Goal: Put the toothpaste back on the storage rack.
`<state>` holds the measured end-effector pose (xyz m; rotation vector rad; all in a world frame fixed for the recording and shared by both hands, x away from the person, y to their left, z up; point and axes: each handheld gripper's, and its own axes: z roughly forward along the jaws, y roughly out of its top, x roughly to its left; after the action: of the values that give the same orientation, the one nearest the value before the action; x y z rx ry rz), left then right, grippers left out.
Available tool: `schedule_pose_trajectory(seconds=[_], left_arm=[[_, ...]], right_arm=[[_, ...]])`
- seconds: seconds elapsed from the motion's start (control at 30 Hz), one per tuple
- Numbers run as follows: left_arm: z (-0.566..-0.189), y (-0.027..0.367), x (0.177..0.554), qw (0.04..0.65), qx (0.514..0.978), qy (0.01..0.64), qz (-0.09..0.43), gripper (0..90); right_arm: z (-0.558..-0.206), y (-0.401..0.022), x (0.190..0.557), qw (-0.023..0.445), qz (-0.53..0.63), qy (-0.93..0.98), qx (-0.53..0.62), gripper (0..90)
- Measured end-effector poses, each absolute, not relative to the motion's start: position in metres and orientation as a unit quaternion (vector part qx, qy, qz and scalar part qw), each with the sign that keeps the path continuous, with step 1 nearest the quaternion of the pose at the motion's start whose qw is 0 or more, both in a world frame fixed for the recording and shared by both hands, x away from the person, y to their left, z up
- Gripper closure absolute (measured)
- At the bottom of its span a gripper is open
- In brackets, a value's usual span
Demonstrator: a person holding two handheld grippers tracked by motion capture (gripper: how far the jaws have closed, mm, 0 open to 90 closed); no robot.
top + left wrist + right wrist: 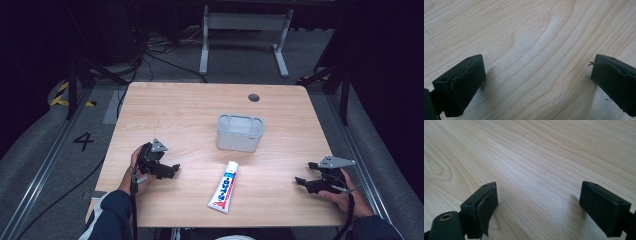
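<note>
My left gripper (172, 169) and right gripper (300, 182) both rest with jaws apart, empty. The toothpaste tube (224, 187) lies between them, just before the grey bin (240, 132). I'd approach its middle squarely.

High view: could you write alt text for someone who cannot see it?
A toothpaste tube lies on a wooden table in front of a grey bin. A person's hands rest an open left gripper and open right gripper on either side.
</note>
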<state>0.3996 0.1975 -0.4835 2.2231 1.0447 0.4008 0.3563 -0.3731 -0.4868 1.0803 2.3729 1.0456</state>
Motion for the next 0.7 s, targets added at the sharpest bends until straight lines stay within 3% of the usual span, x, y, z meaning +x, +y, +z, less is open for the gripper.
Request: schedule_pose_trajectory(seconds=[0.7], left_arm=[[-0.4836, 0.2005, 0.3959, 0.325, 0.854, 0.381, 0.139, 0.1]], right_arm=[[-0.4839, -0.374, 0.3591, 0.159, 0.352, 0.846, 0.368, 13.0]])
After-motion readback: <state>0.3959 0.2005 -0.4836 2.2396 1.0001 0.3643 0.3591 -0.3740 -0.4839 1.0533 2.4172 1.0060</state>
